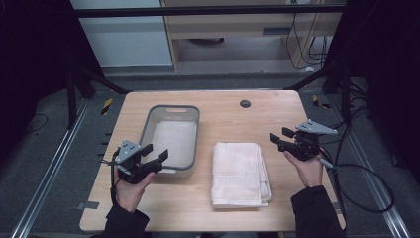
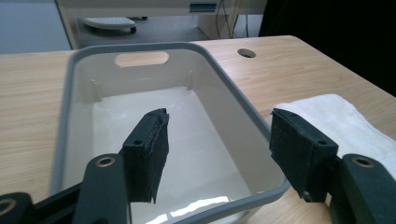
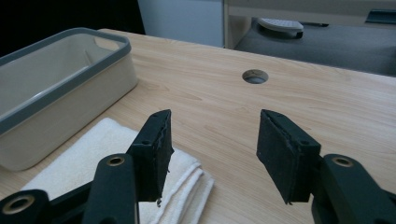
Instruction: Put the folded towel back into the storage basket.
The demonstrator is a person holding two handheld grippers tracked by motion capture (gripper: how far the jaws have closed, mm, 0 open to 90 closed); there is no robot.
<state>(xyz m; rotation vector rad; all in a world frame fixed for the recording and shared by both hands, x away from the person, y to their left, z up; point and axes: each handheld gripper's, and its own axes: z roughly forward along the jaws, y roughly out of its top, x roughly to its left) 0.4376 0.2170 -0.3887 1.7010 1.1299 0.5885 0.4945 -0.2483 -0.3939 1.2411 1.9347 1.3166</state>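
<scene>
I am holding both grippers, left [image 1: 154,157] and right [image 1: 278,136], wide open and empty. The folded white towel [image 1: 240,173] is lying beside the grey-rimmed plastic bin [image 1: 171,136]; gripping it probably comes next.

Your table [image 1: 223,119] is pale wood with a fine, matt grain, and near its far edge sits a round cable hole [image 1: 245,103]. The bin [image 1: 171,139] near the left edge looks like smooth plastic: a grey rim and a cream inside glossy enough to catch light (bright glare on its floor). The folded towel [image 1: 240,173] towards the near edge is soft, nubbly white cloth. Your left gripper [image 1: 155,154] and right gripper [image 1: 280,135] are matt black, with rough-textured pads [image 2: 299,140].
</scene>
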